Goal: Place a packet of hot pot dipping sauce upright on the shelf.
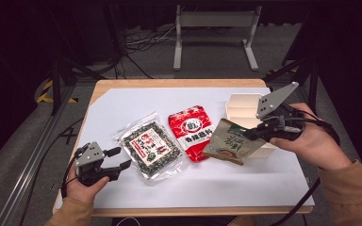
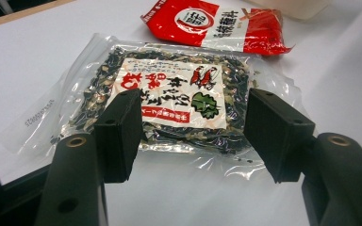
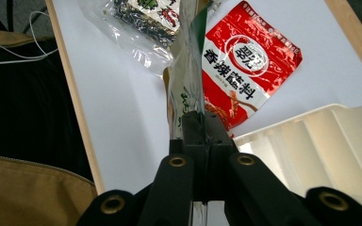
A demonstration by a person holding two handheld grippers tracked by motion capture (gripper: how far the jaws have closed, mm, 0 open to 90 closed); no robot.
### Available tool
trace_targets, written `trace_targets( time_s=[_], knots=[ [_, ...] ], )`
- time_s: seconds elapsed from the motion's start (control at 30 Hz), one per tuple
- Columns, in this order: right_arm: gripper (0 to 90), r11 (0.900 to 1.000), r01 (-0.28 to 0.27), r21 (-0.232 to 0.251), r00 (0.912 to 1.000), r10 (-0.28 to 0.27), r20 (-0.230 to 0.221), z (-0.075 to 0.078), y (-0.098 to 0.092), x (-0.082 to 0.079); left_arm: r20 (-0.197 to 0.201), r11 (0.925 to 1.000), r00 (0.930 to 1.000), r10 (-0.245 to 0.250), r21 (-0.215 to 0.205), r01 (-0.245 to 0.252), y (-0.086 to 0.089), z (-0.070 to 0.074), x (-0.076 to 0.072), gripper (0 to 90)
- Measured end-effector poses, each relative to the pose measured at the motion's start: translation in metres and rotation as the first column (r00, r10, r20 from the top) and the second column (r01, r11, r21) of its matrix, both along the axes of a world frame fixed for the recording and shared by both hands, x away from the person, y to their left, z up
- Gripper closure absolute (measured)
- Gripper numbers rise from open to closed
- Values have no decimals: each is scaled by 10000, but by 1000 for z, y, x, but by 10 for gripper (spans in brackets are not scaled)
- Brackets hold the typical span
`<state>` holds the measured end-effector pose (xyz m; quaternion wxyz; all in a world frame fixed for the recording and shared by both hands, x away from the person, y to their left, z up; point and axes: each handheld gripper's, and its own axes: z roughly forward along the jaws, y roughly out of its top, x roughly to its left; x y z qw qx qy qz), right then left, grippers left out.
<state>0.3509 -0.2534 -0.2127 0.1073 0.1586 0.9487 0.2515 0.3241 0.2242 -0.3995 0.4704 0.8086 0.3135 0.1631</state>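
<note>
- Right gripper [image 1: 253, 134], jaws clamped on the edge of the brown-green packet [image 1: 230, 141], holds it lifted beside the white tray [image 1: 239, 104]; judging by this, the step is carrying it into a compartment.
- Next it needs swinging over the tray, then a release.
- Left gripper [image 1: 121, 157] rests with jaws spread, empty, facing the seaweed packet [image 1: 150, 148].
- Red packet [image 1: 190, 129] lies flat between.

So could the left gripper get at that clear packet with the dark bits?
Probably yes: the left gripper is open, pointing at the clear packet lying flat just ahead, with nothing between.
</note>
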Motion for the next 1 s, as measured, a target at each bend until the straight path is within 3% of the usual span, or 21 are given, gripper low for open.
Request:
trace_targets(
  time_s=[0.17, 0.37, 0.57, 1.0],
  knots=[
    [899, 9989, -412, -208, 9978, 422, 509, 5, -2, 4, 5, 9999, 9999, 107, -82, -107, 1, -1, -1, 375],
    [900, 9990, -372, -231, 9975, 385, 598, 9, -5, 8, 12, 9997, 9998, 214, -84, -213, 4, -1, -3, 373],
    [899, 9998, -135, -115, 9941, 146, 1071, 18, -12, 18, -9, 9997, 9998, 218, -59, -218, 4, -1, -4, 372],
    [899, 9985, 524, 152, 9860, -541, 1579, 33, -28, 35, -35, 9997, 9997, 228, -84, -228, 5, -2, -3, 372]
  ],
)
